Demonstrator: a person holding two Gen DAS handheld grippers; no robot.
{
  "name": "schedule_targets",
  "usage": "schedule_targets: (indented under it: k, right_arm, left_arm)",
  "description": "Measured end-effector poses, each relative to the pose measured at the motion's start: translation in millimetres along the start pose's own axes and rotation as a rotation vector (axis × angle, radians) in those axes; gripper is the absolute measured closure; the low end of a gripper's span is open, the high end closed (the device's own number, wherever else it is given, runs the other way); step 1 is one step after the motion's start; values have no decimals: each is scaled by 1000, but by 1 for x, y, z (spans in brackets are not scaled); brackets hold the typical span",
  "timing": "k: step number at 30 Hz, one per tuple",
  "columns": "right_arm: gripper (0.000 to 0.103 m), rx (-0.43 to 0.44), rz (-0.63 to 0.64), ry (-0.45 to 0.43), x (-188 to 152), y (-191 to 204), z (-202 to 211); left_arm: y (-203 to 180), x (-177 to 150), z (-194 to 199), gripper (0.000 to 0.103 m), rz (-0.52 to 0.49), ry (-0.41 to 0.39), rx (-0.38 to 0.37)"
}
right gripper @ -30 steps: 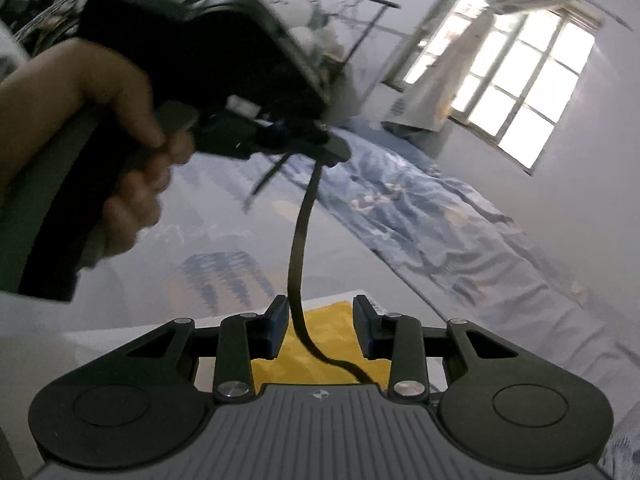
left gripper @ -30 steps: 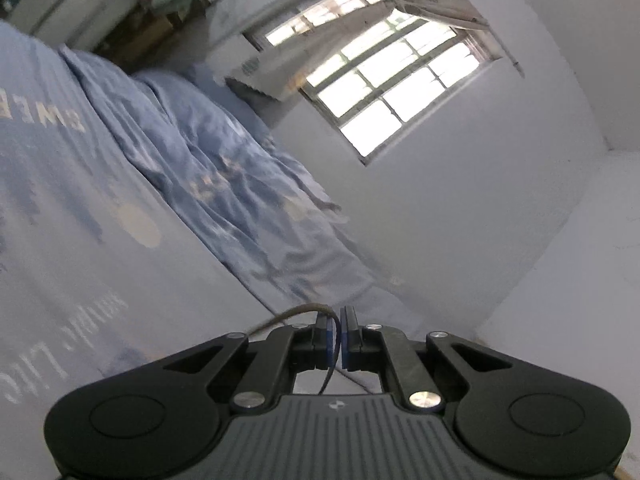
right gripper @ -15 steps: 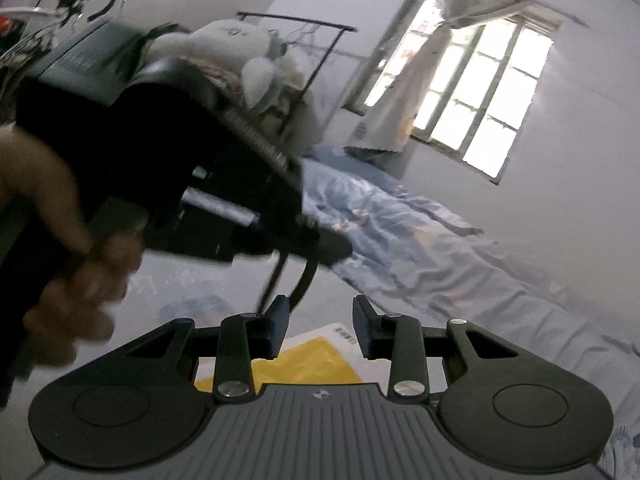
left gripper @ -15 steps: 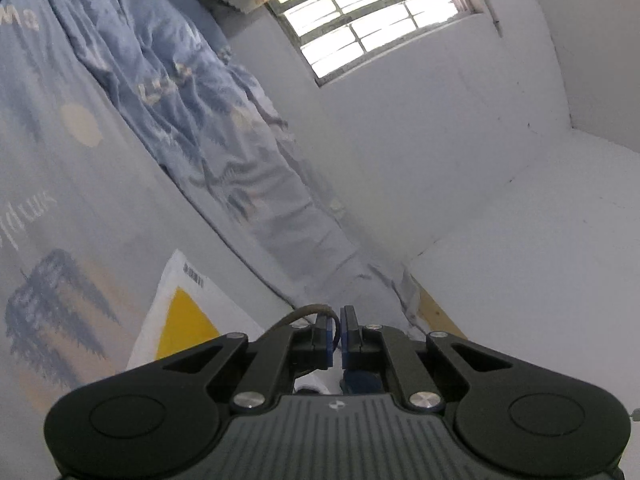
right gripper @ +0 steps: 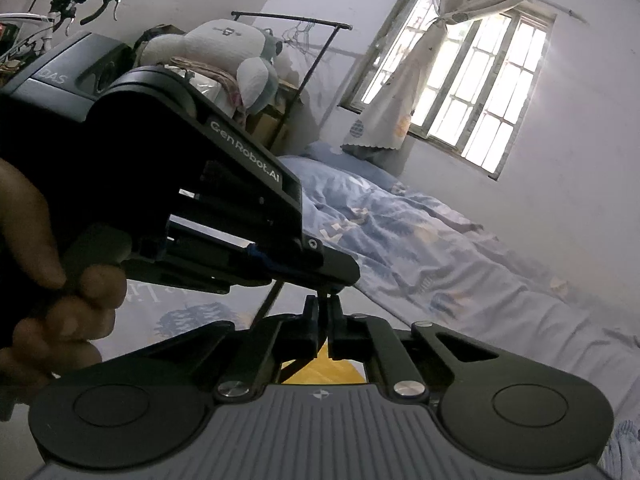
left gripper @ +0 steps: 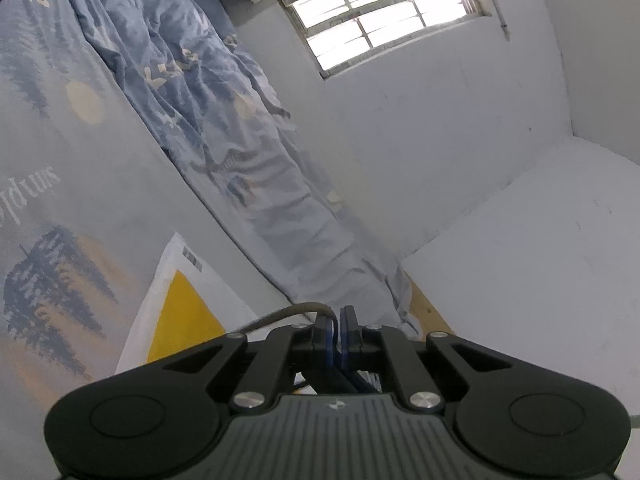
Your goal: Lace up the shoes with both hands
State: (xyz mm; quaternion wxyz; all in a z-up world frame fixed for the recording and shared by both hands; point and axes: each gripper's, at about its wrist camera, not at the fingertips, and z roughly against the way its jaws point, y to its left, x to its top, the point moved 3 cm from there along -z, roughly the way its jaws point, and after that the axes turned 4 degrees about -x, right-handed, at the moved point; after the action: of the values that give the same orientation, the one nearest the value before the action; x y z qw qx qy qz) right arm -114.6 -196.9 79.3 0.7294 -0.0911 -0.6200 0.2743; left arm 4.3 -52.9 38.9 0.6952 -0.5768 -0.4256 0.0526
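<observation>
Left hand-held gripper [left gripper: 339, 326], left wrist view: pads pressed together, pinching the shoelace [left gripper: 280, 314], which trails off toward the yellow-and-white sheet [left gripper: 180, 320] on the bed [left gripper: 80, 208]. Right hand-held gripper [right gripper: 323, 312], right wrist view: pressed together just beneath the left one; lace between, grip uncertain. Best kept taut, pulls short; shoe unseen; free room toward the bed's far edge.

bed: quilt [left gripper: 224, 128] lies rumpled on it along the wall | window [right gripper: 476, 92]: in the wall behind the quilt, curtain [right gripper: 400, 96] at its left | paper sheet [left gripper: 176, 304]: on the bed, before the quilt | plush toy [right gripper: 224, 52]: behind the bed, on a pile
</observation>
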Motion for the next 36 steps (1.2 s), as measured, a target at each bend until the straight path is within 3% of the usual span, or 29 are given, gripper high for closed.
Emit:
schedule_targets:
  k: [15,36]
  right_arm:
    - [102,7,6,52,-10,-10,-3]
    - [102,31,-11,99,-18,-7,-6]
  left_arm:
    - [6,33,22,102,-19,-150,69]
    - [1,39,31,102,-72,-208,93]
